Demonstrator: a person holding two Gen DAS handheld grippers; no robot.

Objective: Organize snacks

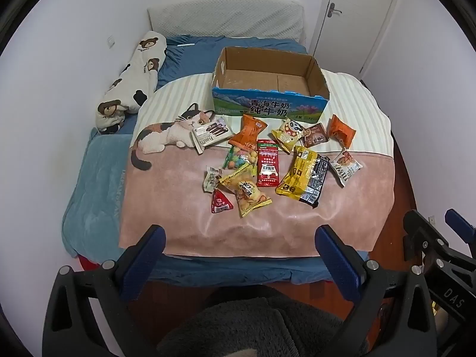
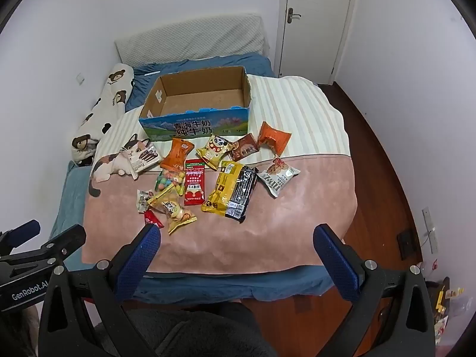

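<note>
Several snack packets lie scattered on a pink and cream cat blanket [image 1: 184, 223] [image 2: 282, 238] spread over the bed. Among them are a red sachet [image 1: 267, 163] [image 2: 194, 184], a long yellow pack [image 1: 297, 175] [image 2: 221, 189], a black pack [image 1: 316, 183] [image 2: 241, 193] and two orange packets. Behind them stands an empty open cardboard box [image 1: 269, 101] [image 2: 195, 125] with a blue printed front. My left gripper [image 1: 239, 241] hangs open above the bed's near edge, nothing between its blue pads. My right gripper [image 2: 238, 238] is likewise open and empty, beside the left one.
A bear-print bolster [image 1: 131, 86] [image 2: 98, 113] lies along the left wall, and a white headboard cushion [image 1: 226, 17] leans at the back. A teal blanket [image 1: 89, 184] covers the bed's left side. Wooden floor [image 2: 380, 178] runs along the right, with a closed door [image 2: 315, 20] beyond.
</note>
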